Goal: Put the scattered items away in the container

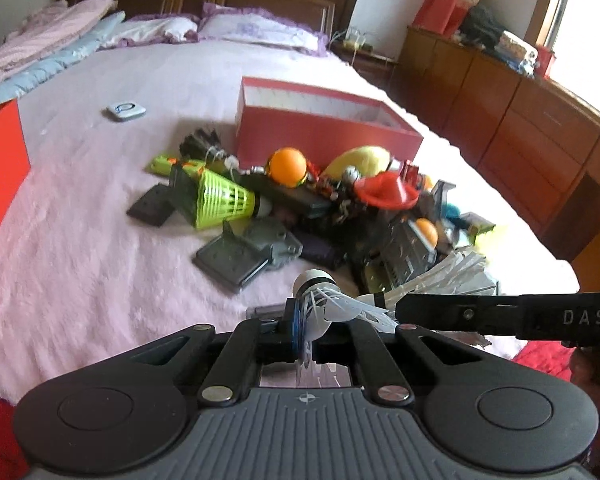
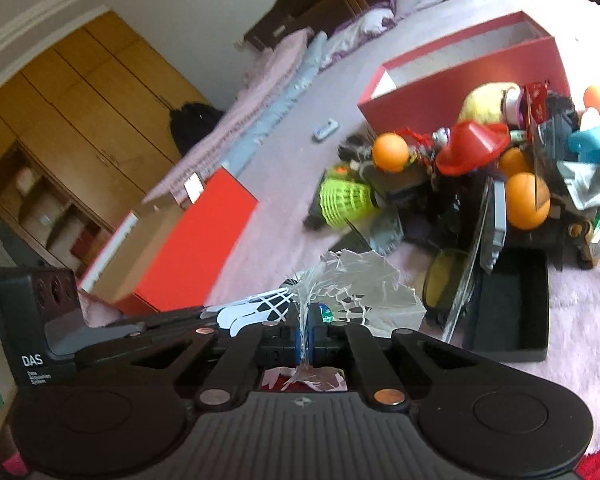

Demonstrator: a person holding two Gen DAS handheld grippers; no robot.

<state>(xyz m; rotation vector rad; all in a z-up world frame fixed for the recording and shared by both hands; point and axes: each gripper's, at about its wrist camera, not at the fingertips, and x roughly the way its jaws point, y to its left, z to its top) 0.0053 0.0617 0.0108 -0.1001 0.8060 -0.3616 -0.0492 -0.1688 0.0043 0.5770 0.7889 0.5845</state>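
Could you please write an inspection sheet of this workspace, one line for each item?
Surface: bed with pink cover.
Job's things: open red box, looks empty; two white shuttlecocks.
Clutter: pile beside the box: green shuttlecock, orange balls, red hat, black tray.
Grippers: left tongs and right tongs each shut on a white shuttlecock.
Cables: nothing seen.
Surroundings: pillows, headboard, wooden cabinets, wardrobe.
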